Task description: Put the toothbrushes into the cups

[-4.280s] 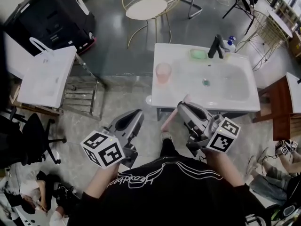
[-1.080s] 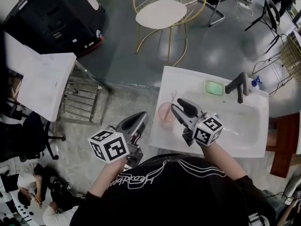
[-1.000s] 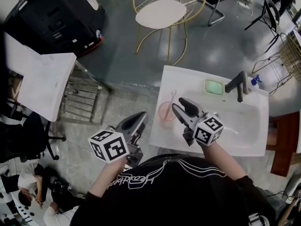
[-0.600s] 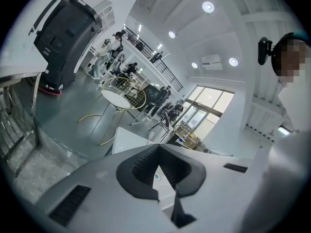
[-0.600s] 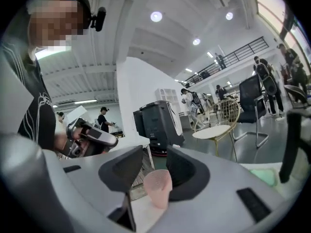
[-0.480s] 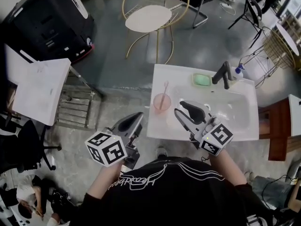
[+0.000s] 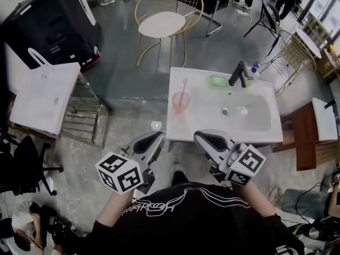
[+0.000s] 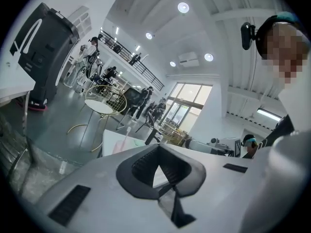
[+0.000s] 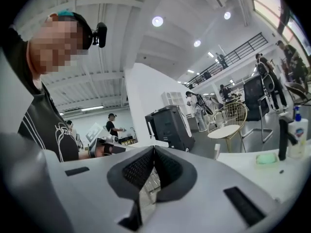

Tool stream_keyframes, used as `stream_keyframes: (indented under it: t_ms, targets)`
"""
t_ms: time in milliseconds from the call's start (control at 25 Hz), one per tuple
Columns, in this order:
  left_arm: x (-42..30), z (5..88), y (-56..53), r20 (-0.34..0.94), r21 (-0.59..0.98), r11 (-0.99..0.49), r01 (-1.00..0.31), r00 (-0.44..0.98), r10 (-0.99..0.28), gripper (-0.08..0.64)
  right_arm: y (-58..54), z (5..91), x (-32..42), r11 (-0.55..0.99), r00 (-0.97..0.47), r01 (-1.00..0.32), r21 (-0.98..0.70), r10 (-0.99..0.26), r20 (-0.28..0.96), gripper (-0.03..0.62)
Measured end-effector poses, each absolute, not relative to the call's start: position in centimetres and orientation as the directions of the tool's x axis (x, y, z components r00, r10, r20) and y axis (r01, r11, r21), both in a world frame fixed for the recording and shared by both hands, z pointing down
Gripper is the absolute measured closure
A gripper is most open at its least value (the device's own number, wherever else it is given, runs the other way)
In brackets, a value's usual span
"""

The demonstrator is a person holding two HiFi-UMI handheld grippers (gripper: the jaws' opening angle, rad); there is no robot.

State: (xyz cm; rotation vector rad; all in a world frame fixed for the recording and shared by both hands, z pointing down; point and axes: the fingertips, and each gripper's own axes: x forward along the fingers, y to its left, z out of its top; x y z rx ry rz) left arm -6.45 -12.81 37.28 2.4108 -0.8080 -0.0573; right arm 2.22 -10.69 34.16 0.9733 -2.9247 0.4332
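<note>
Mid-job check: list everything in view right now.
Sink: one, white, centre.
Cup: one, pink, sink's left rim.
Toothbrush: one, pink, standing in the cup.
Dish: one, green, sink's back rim.
Tap: one, black, beside the dish.
Bottle: one, blue-topped, right of the tap.
Chair: one, white and gold, beyond the sink.
Table: one, white, far left.
Left hand-held gripper: one, grey, shut, empty.
Right hand-held gripper: one, grey, shut, empty.

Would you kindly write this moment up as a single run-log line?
toothbrush: standing in pink cup | pink cup: on sink counter | left gripper: shut, empty | right gripper: shut, empty
</note>
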Motion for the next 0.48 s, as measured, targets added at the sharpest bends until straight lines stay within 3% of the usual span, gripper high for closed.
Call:
stream_keyframes:
  t_ms: [240,480]
  targets:
    - [-6.9,36.1,-8.3,0.124,0.519,-0.681,-0.516,0.834,-0.538,0.555,-5.4,34.6,0.2,0.762,-0.822,-0.564,-0.319,-0.556,0.124,0.565]
    - [-7.1,34.9,-5.2,0.107,0.500,-0.709,-0.497,0.848,-0.519,0.555,-2.4,34.3,-0.7,0.767,-0.813,-0.579,-0.278,-0.569,0.123,0.566]
